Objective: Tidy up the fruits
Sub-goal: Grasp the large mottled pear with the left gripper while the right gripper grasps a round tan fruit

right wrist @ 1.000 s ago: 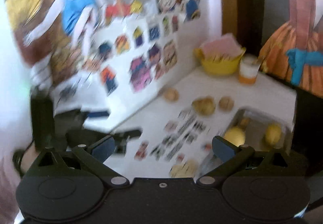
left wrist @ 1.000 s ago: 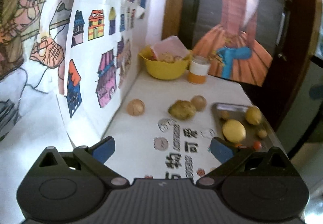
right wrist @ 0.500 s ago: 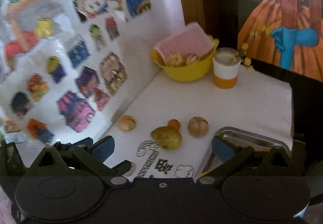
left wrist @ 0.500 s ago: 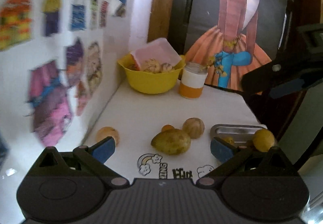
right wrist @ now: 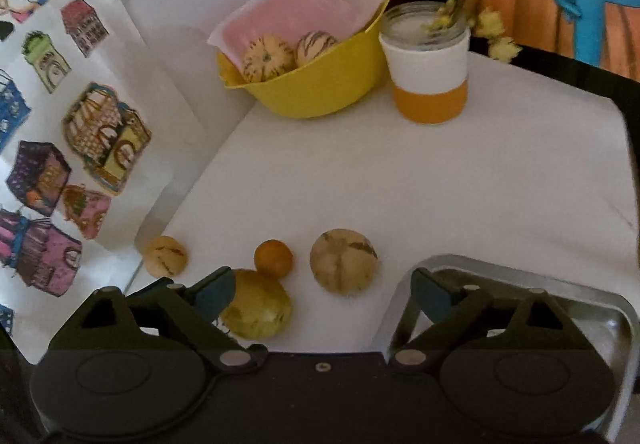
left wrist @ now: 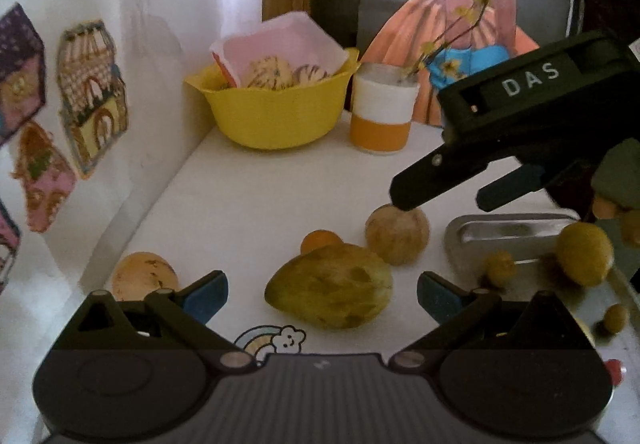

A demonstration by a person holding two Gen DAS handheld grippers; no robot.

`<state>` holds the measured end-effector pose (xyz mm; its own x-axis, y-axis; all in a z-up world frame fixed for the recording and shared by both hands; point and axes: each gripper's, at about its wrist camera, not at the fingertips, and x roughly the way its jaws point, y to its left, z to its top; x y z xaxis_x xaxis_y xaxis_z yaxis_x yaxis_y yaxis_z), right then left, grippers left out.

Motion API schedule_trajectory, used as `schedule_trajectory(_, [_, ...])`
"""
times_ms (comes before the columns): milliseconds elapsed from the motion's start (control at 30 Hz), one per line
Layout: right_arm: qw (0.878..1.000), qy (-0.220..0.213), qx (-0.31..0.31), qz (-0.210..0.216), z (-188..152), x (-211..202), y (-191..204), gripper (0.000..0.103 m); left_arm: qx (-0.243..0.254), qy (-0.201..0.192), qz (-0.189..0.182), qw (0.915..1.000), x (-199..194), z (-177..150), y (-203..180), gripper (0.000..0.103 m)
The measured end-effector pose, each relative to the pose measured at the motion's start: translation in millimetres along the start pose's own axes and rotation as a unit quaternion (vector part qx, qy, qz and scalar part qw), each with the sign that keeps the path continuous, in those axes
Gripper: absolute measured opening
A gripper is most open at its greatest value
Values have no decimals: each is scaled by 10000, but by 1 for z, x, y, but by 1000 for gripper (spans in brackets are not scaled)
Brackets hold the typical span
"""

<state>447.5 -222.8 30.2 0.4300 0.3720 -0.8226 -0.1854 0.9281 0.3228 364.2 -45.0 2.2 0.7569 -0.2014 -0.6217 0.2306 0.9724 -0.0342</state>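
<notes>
The left gripper (left wrist: 322,294) is hovering with its jaws spread wide and empty, low over a large yellow-green fruit (left wrist: 330,286) lying on the white counter (left wrist: 280,188). The right gripper (right wrist: 322,290) is also spread and empty, hanging above a round tan fruit (right wrist: 343,266) just left of a metal tray (right wrist: 618,318). A small orange fruit (right wrist: 273,258) is touching the yellow-green one, and a pale speckled fruit (right wrist: 165,256) is sitting near the sticker-covered wall. Several yellow fruits (left wrist: 584,254) are resting in the tray. Farther back are standing a yellow bowl (right wrist: 320,88) and an orange-and-white cup (right wrist: 428,80).
</notes>
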Motion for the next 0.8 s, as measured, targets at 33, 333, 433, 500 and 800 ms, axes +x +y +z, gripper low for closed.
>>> schedule_trajectory(33, [10000,41,3,27,1,6,-1,88,-2,34,18,10000,5,0,0,102])
schedule_trajectory(333, [9998,158,86,-52,4,38,-15,75,-201,100,-287,9993,22,-4,9,100])
schedule_trajectory(433, [9998,200,91,-30,3,42,-15,71,-211,148,-310,9992,25,-5,11,95])
schedule_trajectory(500, [9997,239,76,-25,3,45,-14,68,-239,165,-314,9991,27,-5,12,91])
schedule_trajectory(800, [9998,106,-15,-141,3,51,-7,52,-311,181,-425,9985,31,0,12,79])
